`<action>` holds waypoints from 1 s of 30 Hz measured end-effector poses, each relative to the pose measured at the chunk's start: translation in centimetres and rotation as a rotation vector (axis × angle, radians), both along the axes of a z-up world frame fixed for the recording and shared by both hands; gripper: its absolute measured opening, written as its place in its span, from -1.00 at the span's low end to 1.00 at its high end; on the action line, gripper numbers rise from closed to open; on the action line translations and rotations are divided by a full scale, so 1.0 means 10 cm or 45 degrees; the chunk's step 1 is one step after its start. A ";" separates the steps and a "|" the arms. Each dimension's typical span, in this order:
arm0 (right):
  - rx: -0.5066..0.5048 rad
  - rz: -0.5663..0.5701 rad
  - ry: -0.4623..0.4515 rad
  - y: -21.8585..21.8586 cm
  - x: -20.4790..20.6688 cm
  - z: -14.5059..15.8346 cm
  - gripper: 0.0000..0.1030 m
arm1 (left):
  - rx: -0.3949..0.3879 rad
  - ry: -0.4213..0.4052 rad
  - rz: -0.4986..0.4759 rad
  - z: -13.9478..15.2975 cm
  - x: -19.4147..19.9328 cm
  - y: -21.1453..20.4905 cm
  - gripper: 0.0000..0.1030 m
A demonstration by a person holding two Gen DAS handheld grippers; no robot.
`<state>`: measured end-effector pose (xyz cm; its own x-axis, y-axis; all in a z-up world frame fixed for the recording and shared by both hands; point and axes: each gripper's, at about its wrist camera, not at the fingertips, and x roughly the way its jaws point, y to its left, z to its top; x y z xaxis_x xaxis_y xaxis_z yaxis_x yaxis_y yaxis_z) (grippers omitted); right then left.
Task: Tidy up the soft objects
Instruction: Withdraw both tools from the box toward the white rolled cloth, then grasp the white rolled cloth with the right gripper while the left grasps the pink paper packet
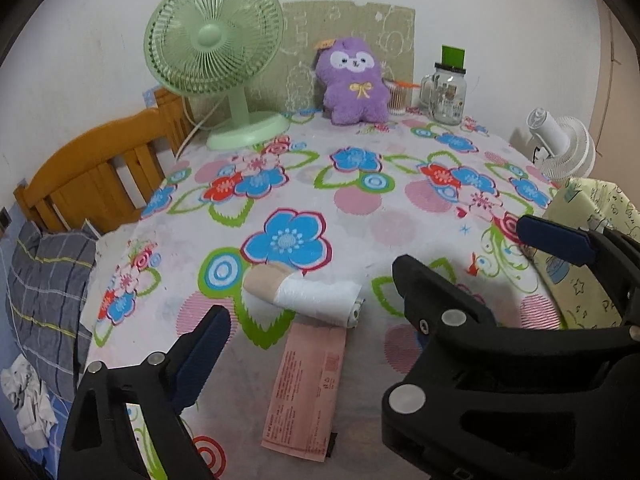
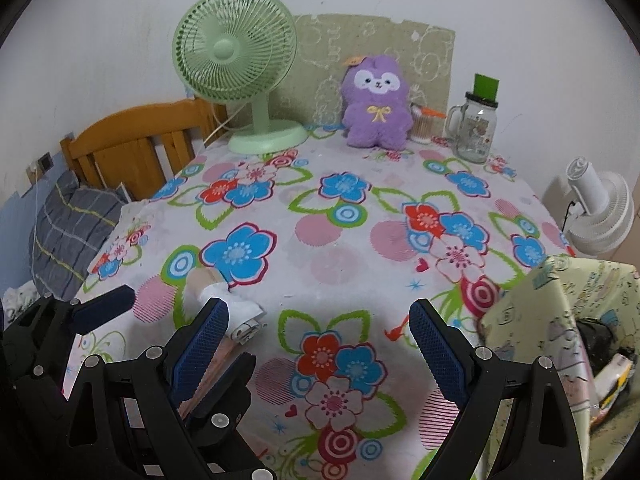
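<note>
A purple plush toy (image 1: 354, 84) sits upright at the far edge of the flowered tablecloth (image 1: 360, 208); it also shows in the right wrist view (image 2: 376, 106). A rolled white and beige soft bundle (image 1: 308, 294) lies near the front, between my left gripper's fingers; it also shows in the right wrist view (image 2: 224, 300). A pink packet (image 1: 308, 390) lies just before it. My left gripper (image 1: 312, 304) is open and empty above them. My right gripper (image 2: 318, 344) is open and empty over the cloth, to the right of the left gripper (image 2: 172, 316).
A green desk fan (image 1: 216, 56) stands at the back left, a glass jar mug (image 1: 446, 94) at the back right. A pale yellow fabric bin (image 2: 560, 340) sits at the right edge. A white fan (image 2: 600, 212), a wooden headboard (image 1: 100, 172) and a grey pillow (image 1: 44, 288) flank the table.
</note>
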<state>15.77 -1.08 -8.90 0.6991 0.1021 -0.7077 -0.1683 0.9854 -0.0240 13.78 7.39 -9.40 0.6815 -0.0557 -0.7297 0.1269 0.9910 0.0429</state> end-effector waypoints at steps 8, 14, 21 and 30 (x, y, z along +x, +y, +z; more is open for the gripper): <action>-0.002 0.022 0.035 0.04 0.03 -0.18 0.82 | -0.024 0.083 0.025 -0.22 0.05 0.08 0.61; -0.023 0.028 0.080 0.06 0.06 -0.33 0.82 | -0.014 0.127 0.020 -0.34 0.07 0.08 0.57; -0.022 0.041 0.111 0.07 0.06 -0.42 0.82 | -0.018 0.133 0.013 -0.40 0.06 0.08 0.50; -0.021 0.058 0.111 0.10 0.05 -0.43 0.82 | -0.066 0.129 -0.030 -0.38 0.00 0.09 -0.16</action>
<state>16.24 -0.13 -13.19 0.6294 0.1206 -0.7677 -0.2154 0.9762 -0.0233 13.74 8.26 -13.23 0.6024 -0.1102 -0.7906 0.1516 0.9882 -0.0222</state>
